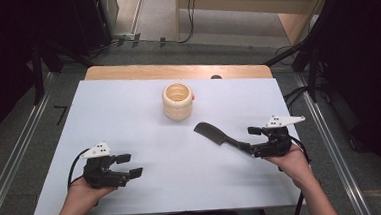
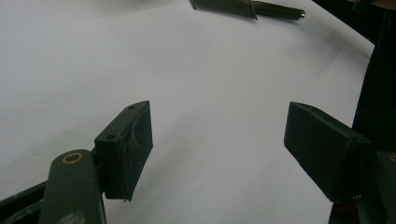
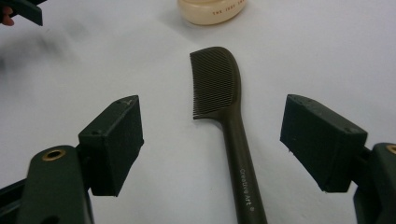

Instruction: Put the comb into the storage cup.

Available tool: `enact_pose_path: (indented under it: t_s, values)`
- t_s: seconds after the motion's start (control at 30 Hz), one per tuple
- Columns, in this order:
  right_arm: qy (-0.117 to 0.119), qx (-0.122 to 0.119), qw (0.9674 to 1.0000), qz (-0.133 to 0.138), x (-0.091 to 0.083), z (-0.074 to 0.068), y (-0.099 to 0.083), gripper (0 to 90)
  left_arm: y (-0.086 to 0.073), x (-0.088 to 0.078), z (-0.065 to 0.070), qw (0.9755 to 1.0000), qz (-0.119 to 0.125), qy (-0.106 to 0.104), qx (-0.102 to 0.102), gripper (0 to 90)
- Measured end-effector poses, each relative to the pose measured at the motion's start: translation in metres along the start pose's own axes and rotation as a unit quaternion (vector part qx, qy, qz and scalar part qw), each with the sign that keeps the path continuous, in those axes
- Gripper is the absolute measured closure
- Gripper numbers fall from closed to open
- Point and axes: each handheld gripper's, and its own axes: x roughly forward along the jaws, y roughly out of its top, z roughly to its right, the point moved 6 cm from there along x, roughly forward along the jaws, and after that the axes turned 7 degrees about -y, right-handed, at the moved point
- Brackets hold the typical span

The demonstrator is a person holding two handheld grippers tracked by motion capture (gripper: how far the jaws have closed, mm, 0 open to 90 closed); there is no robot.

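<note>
Right gripper view first: the right tongs (image 3: pixel 212 144) stand wide apart, one black jaw at the lower left of the frame and the other at the lower right, and the comb (image 3: pixel 223 102) lies flat on the white table (image 3: pixel 327 56) between them. Neither jaw touches it. Its handle runs down the middle and out through the bottom edge, white lettering along it, while the toothed head sits above centre with its teeth facing the left of the frame. Just beyond the head, at the top edge, sits the base of a cream cup (image 3: pixel 212 11).

Over to the high view: the right tongs (image 1: pixel 254 141) are at the right of the frame, held low by a hand (image 1: pixel 289 159), with the comb (image 1: pixel 219 135) slanting from them up and left toward the centre. The cup (image 1: pixel 178 101) stands upright above centre, near the comb's head but apart from it.

At the lower left of that view the left tongs (image 1: pixel 130 165) rest low over bare table (image 1: pixel 129 116), jaws parted and nothing between them. Left gripper view confirms it: the left tongs (image 2: pixel 219 144) gape over plain white surface, and the comb (image 2: pixel 243 6) lies far off at the top edge.
</note>
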Motion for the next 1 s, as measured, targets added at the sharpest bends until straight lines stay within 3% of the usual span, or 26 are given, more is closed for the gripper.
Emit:
enact_pose_path:
  t_s: [0.5, 1.0]
  values:
    - [-0.005, 0.0, 0.9999, 0.008, 0.009, 0.013, 0.014, 19.4, 0.0, 0.001, 0.0, 1.0, -0.002, -0.003, -0.001, 24.6]
    - [-0.009, 0.002, 0.9998, -0.016, 0.017, 0.019, 0.002, 20.3, 0.0, 0.001, 0.0, 1.0, -0.002, -0.002, -0.002, 24.6]
